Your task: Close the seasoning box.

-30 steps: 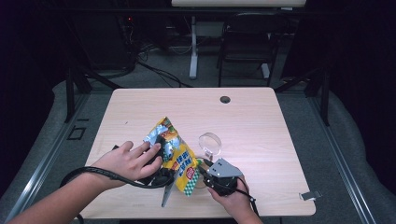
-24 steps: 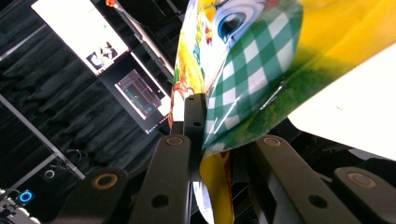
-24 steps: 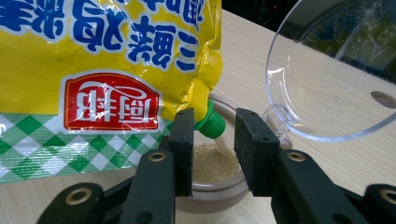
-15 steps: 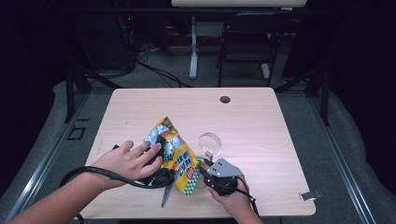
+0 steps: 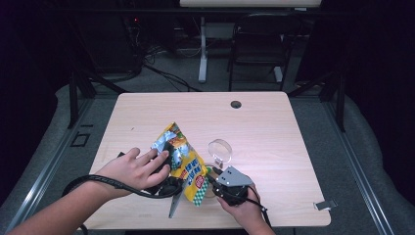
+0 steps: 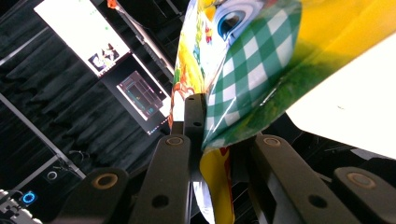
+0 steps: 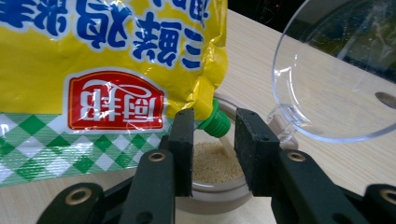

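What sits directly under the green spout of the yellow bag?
Under the green spout of the yellow bag stands a small jar holding beige granules. The right gripper has jaws either side of the spout. The jar's base is hidden behind them.

— What is the pouch (image 7: 107,56) made of?
— Glossy printed plastic film, silvery inside at the torn top (image 5: 161,143), with a ribbed green plastic spout (image 7: 215,123).
— And the rest?
— A matt pale wood-grain counter (image 5: 274,132), a clear smooth plastic lid (image 7: 336,74), matt black plastic claw fingers (image 7: 254,140)
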{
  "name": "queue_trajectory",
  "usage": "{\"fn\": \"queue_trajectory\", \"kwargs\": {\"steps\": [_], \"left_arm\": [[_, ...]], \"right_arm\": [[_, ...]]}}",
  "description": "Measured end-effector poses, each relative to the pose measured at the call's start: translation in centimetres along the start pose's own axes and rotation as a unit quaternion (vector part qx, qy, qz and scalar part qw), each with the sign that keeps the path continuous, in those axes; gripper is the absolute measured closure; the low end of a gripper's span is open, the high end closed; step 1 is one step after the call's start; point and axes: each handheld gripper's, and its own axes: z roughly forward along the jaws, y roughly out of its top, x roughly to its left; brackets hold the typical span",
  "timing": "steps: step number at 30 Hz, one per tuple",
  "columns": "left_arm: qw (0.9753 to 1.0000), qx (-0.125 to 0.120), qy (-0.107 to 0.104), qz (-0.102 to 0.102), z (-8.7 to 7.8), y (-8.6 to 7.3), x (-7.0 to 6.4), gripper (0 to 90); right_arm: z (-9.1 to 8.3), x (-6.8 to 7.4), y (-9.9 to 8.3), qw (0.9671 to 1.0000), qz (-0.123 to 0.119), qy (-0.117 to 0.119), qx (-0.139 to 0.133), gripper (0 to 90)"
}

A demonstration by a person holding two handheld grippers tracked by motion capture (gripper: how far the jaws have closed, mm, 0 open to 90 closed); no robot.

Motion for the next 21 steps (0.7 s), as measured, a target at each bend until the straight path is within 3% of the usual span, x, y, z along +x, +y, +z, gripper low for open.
{"fn": "queue_trajectory", "kwargs": {"steps": [21], "left_arm": [[0.9999,0.009,-0.003,0.007,0.25,0.33,0.19,81.6]], "right_arm": [[0.08,0.46,-0.11,1.0000,-0.006,0.002,0.002,69.6]]}}
